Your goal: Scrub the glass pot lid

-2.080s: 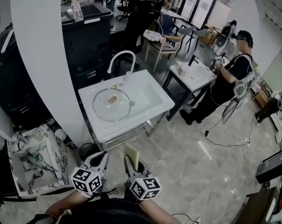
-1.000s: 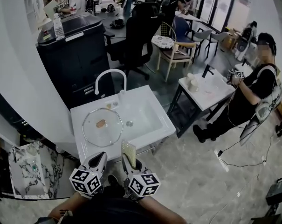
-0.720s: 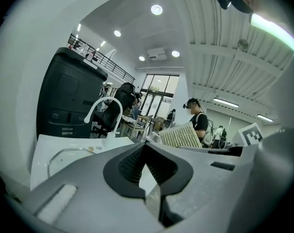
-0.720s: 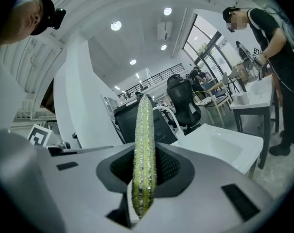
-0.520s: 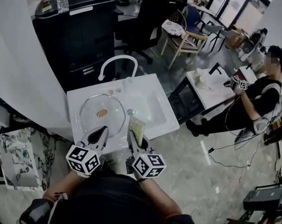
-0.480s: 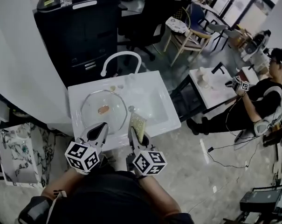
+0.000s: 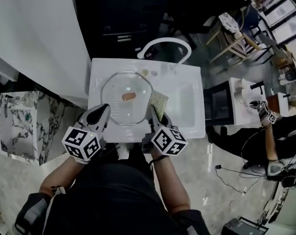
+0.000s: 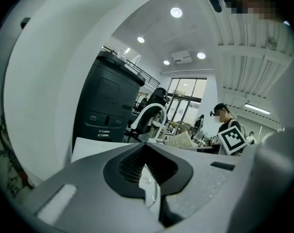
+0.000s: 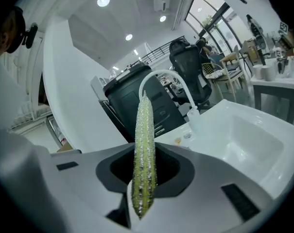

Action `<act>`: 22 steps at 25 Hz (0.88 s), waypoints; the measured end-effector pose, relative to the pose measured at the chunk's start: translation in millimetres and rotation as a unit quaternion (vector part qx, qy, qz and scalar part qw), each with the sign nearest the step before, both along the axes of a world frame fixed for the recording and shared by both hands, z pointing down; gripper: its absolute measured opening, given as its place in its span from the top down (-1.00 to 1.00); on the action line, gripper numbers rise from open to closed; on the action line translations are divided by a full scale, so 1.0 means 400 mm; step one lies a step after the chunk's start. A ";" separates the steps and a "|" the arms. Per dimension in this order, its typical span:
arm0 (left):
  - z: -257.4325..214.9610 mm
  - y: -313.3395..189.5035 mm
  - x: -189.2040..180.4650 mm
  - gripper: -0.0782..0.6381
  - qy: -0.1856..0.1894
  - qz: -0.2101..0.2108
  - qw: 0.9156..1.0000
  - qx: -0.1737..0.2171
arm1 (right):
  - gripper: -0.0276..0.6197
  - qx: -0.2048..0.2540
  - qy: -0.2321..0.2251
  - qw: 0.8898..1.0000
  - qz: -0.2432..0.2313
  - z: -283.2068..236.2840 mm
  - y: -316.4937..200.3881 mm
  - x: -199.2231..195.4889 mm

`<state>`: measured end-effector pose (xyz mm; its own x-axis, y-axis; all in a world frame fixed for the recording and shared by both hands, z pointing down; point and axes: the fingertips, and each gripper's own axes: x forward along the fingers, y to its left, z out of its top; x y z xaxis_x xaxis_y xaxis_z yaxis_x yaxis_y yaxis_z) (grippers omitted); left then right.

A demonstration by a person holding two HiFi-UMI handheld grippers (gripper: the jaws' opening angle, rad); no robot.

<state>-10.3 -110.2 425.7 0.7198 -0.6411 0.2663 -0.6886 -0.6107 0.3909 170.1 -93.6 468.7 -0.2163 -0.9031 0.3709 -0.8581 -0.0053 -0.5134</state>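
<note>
Glass lid (image 7: 126, 98) on white sink top (image 7: 98, 68), black cabinet (image 7: 123, 18) behind, left claw (image 7: 102, 110) clenched, right claw (image 7: 153, 111) gripping sponge (image 7: 158, 102)

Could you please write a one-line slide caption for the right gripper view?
Right claw holds a yellow-green scrub pad edge-on before the white sink and curved tap.

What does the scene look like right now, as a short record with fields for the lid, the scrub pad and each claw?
Lid: glass pot lid lying flat on the white sink top, left of the basin
Scrub pad: yellow-green scrub pad on edge in the right claw, by the lid's right edge; contact unclear
Left claw: left claw shut, empty, at the lid's near edge
Right claw: right claw shut on the scrub pad
</note>
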 end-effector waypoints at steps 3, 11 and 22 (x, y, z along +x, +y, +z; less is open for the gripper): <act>0.002 -0.024 -0.028 0.78 -0.009 -0.041 0.999 0.003 | 0.71 -0.020 -0.012 0.998 -0.050 0.035 -0.082 -0.011; 0.028 -0.037 -0.080 0.78 -0.020 -0.126 0.992 -0.006 | 0.71 -0.061 -0.044 0.982 -0.174 0.109 -0.273 -0.103; 0.109 0.019 -0.282 0.78 -0.022 -0.232 0.971 -0.051 | 0.71 -0.176 0.008 0.952 -0.249 0.332 -0.476 -0.305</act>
<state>-123.2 -102.7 469.1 0.3452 -0.8628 0.3693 -0.8984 -0.1899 0.3960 48.0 -284.0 601.6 -0.5763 -0.5092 0.6392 -0.8075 0.2343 -0.5414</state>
